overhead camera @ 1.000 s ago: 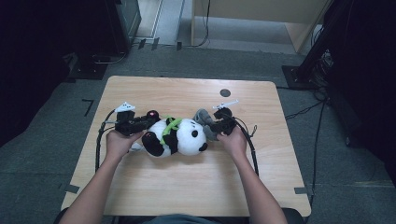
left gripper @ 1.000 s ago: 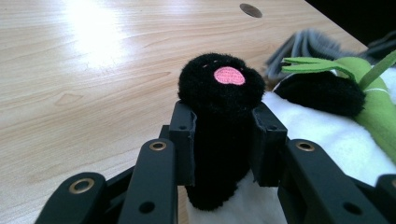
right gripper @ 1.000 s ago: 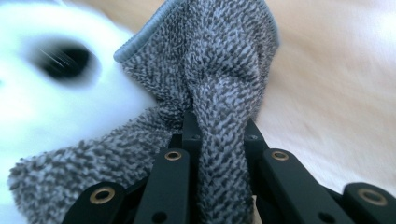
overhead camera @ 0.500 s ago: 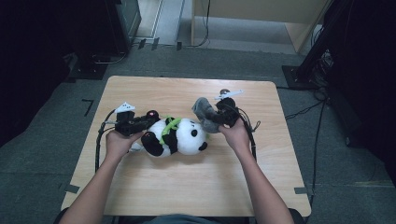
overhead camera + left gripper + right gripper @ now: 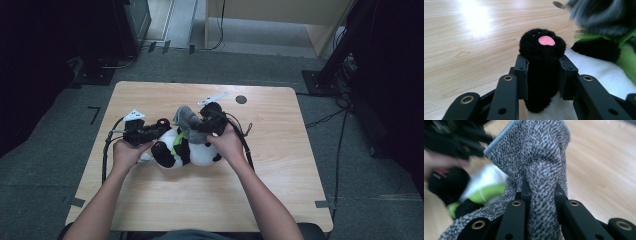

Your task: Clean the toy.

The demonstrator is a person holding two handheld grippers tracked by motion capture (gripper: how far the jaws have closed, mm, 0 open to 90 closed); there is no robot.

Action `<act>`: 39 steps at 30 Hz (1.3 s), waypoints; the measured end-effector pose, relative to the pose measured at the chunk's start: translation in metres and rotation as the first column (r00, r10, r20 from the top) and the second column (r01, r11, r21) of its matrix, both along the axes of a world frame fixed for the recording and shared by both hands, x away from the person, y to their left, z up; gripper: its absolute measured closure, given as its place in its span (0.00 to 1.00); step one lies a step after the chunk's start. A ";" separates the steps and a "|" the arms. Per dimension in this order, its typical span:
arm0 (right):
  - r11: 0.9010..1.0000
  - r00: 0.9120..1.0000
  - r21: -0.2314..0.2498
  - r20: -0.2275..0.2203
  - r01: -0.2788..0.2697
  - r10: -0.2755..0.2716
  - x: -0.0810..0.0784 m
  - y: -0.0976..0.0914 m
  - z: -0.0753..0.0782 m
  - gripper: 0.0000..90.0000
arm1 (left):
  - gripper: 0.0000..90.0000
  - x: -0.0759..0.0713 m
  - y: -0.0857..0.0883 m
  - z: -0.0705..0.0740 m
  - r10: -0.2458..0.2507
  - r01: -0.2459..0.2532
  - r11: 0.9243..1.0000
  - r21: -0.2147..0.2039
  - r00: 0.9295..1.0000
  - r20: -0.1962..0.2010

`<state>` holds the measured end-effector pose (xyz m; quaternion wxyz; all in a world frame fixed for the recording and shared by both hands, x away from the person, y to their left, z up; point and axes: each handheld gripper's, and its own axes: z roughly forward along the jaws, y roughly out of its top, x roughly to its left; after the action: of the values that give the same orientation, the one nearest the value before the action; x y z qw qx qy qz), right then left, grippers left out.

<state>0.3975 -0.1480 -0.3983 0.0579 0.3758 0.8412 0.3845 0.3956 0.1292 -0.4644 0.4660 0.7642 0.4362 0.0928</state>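
Right gripper [image 5: 200, 125] has lifted the grey cloth [image 5: 186, 116] — jaws clamped; left gripper [image 5: 152, 134] jaws grip the panda's black paw [image 5: 541, 50].

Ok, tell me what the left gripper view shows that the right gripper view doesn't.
Left gripper view only: the left tool clamped on the plush panda's black leg with a pink paw pad, and a dark round table hole. Right gripper view only: the right tool pinching a bunched grey speckled knit cloth. Both share the light wooden table, the panda's white body and its green scarf.
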 end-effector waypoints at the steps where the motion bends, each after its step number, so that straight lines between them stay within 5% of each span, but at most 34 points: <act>1: 1.000 1.000 -0.019 0.006 0.003 -0.003 0.000 0.001 -0.004 0.88 | 0.74 0.000 0.000 0.000 -0.001 0.001 1.000 0.001 1.000 -0.002; 8: 0.999 0.999 0.013 0.012 0.041 -0.041 0.002 -0.018 -0.019 0.88 | 0.74 0.000 -0.002 0.000 -0.013 0.013 1.000 0.003 1.000 -0.014; 11: 0.997 0.997 -0.009 0.020 0.076 -0.076 0.005 -0.026 -0.023 0.88 | 0.74 -0.001 -0.001 0.000 -0.014 0.014 1.000 0.001 1.000 -0.016; 14: 0.993 0.993 -0.009 -0.016 0.119 -0.120 0.011 -0.039 -0.033 0.88 | 0.74 0.000 0.000 -0.001 -0.015 0.015 1.000 -0.010 1.000 -0.018; 16: 0.990 0.990 0.043 -0.046 0.136 -0.134 0.013 -0.048 -0.039 0.88 | 0.74 0.000 0.000 -0.002 -0.013 0.012 1.000 -0.014 1.000 -0.019; 19: 0.986 0.985 0.005 -0.031 0.168 -0.168 0.016 -0.055 -0.049 0.89 | 0.74 0.000 -0.001 -0.001 -0.010 0.010 1.000 -0.013 1.000 -0.019; 28: 0.968 0.963 0.022 -0.110 0.251 -0.247 0.024 -0.079 -0.085 0.89 | 0.74 0.000 0.000 0.000 -0.017 0.017 1.000 -0.020 1.000 -0.017; 31: 0.968 0.958 -0.031 -0.135 0.250 -0.252 0.023 -0.084 -0.099 0.89 | 0.74 0.000 0.001 0.002 -0.021 0.020 1.000 -0.020 1.000 -0.017; 35: 0.970 0.963 -0.009 -0.114 0.244 -0.243 0.021 -0.089 -0.103 0.89 | 0.75 0.001 0.002 0.003 -0.020 0.019 0.999 -0.029 0.999 -0.025; 39: 0.961 0.963 -0.121 -0.069 0.250 -0.259 0.024 -0.089 -0.094 0.89 | 0.75 0.001 0.002 0.004 -0.022 0.021 0.999 -0.037 0.999 -0.034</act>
<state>0.4212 -0.2371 -0.4925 0.0923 0.4929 0.8076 0.3105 0.3961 0.1315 -0.4600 0.4734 0.7615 0.4377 0.0663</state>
